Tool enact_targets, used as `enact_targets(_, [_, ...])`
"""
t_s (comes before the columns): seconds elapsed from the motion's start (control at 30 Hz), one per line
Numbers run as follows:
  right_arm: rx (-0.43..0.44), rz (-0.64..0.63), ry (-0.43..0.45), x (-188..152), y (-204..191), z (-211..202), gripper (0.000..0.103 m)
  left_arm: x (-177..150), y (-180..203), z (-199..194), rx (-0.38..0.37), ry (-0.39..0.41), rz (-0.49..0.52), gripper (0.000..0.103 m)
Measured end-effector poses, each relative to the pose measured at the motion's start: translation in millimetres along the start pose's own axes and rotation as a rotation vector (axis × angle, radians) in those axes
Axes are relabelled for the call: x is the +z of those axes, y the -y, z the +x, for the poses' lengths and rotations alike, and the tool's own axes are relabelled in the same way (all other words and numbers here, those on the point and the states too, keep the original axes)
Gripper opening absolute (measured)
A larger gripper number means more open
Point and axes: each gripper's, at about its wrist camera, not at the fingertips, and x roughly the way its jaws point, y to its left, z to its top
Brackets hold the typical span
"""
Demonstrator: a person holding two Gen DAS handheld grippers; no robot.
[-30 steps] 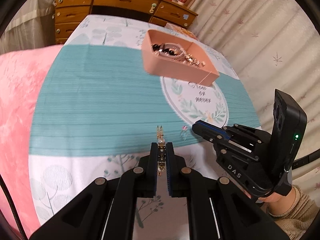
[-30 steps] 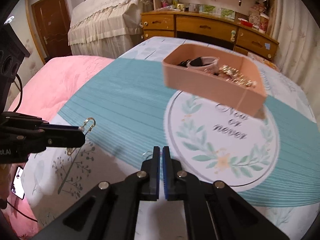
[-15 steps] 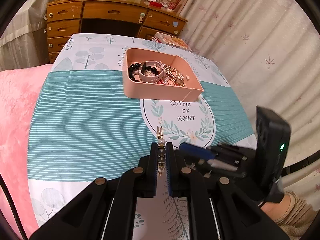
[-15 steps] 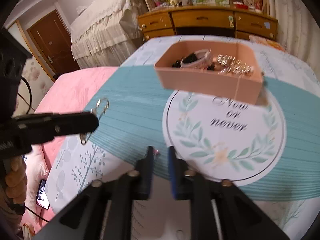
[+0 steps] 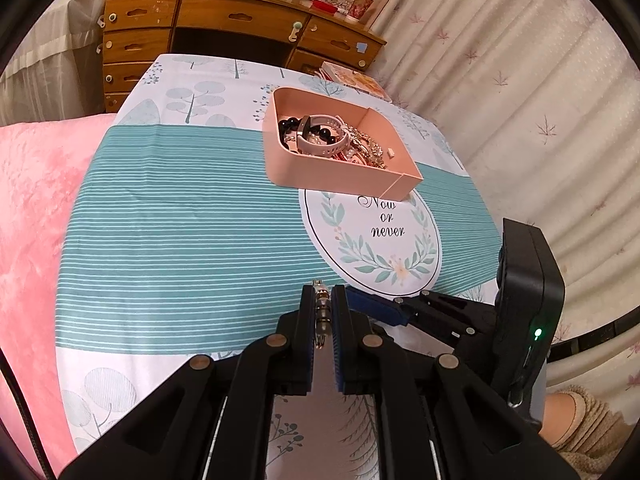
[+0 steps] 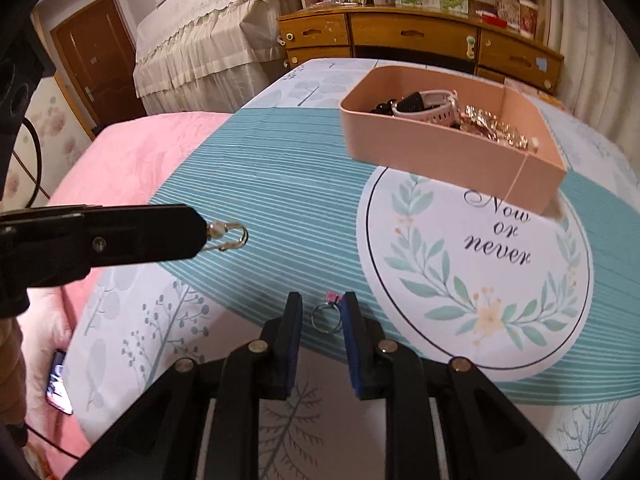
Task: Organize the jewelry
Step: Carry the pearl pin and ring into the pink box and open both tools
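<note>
While parted low in the frame, right gripper brackets ring on tablecloth, pads untouching, likely to pinch. At left, left gripper clamps earring aloft. Upper right: tray of jewelry awaiting both.

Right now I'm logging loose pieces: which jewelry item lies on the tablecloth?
The ring with the pink stone, between the open right gripper fingers; the gold earring is held aloft.

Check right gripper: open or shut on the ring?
Open. The right gripper has its fingers either side of the ring on the tablecloth, not pressing it.
</note>
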Motion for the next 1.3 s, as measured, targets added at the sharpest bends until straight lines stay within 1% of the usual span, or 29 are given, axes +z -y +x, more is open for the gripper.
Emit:
enact_targets(0.2, [-0.083, -0.072, 0.016, 0.7, -11.5, 4.2, 0.020, -0.1, -1.9, -1.3, -0.010, 0.008, -0.008, 0.005])
enact_targets(0.23, [-0.103, -0.078, 0.019, 0.2, -12.4, 4.4, 0.015, 0.2, -1.8, -1.7, -0.012, 0.010, -0.008, 0.005])
enact_targets(0.37, [-0.098, -0.074, 0.025, -0.8, -9.6, 2.7, 0.013, 0.6, 0.1, -3.4, -0.015, 0.015, -0.005, 0.005])
enact_targets(0.4, [-0.092, -0.072, 0.024, -1.1, -8.4, 1.7, 0.013, 0.9, 0.6, -3.0, -0.015, 0.014, -0.005, 0.005])
enact_targets(0.47, [-0.059, -0.050, 0.027, 0.1, -3.3, -3.5, 0.008, 2.2, 1.7, -3.1, -0.015, 0.016, -0.007, 0.005])
enact_targets(0.53, [-0.031, -0.026, 0.035, 3.6, 4.0, -11.9, 0.008, 5.0, 4.7, -3.8, -0.015, 0.019, -0.003, 0.005])
enact_targets(0.67, [-0.005, 0.001, 0.071, 13.0, 17.0, -32.4, 0.008, 15.1, 12.5, -6.9, -0.020, 0.024, 0.014, 0.005])
enact_targets(0.77, [0.019, 0.039, 0.104, 28.5, 31.8, -49.0, 0.008, 32.4, 22.1, -9.2, -0.025, 0.041, 0.028, 0.005])
enact_targets(0.83, [0.044, 0.075, 0.129, 44.8, 47.3, -61.9, 0.008, 46.7, 27.1, -9.1, -0.032, 0.050, 0.032, 0.005])
enact_targets(1.0, [0.117, 0.212, 0.183, 90.6, 96.3, -81.3, 0.008, 91.7, 33.7, 5.4, -0.052, 0.054, -0.002, 0.005])
enact_targets(1.1, [0.161, 0.300, 0.176, 109.4, 123.3, -76.2, 0.008, 113.9, 37.2, 21.0, -0.048, 0.057, -0.016, 0.005])
enact_targets(1.17, [0.194, 0.359, 0.149, 117.7, 140.7, -64.3, 0.008, 126.8, 38.6, 33.7, -0.046, 0.057, -0.025, 0.005])
enact_targets(1.3, [0.214, 0.429, 0.081, 121.9, 162.0, -37.7, 0.009, 143.9, 42.2, 59.4, -0.023, 0.047, -0.018, 0.005])
